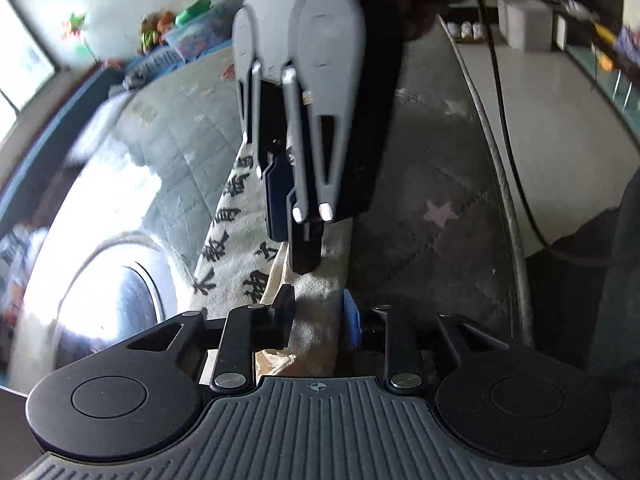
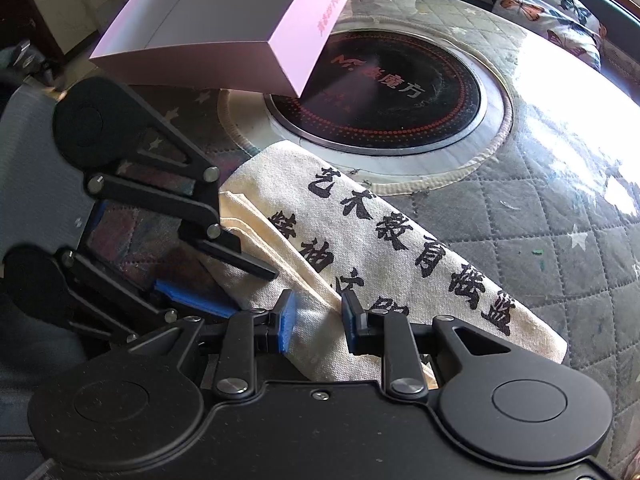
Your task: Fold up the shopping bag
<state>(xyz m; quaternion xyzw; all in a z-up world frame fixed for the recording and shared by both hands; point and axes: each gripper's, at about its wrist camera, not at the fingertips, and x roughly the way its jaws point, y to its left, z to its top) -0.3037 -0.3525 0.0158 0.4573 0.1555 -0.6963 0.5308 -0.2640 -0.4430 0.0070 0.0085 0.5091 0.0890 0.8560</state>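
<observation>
The shopping bag [image 2: 384, 248] is cream canvas with black Chinese characters, folded into a long strip on the quilted grey table cover. Its flat handles [image 2: 256, 224] lie along the near edge. My right gripper [image 2: 318, 322] is open, its blue-padded fingers straddling the bag's near edge. My left gripper [image 1: 316, 316] is open over the same strip [image 1: 240, 240], and also shows in the right wrist view [image 2: 230, 280] at the bag's left end. The right gripper [image 1: 296, 216] hangs above the bag in the left wrist view.
A round black induction hob [image 2: 376, 104] with a metal rim is set in the table behind the bag. A pink box [image 2: 224, 24] hangs overhead. Butterfly cushions [image 2: 552, 4] lie at the far right. A black cable [image 1: 500, 100] runs over the table edge.
</observation>
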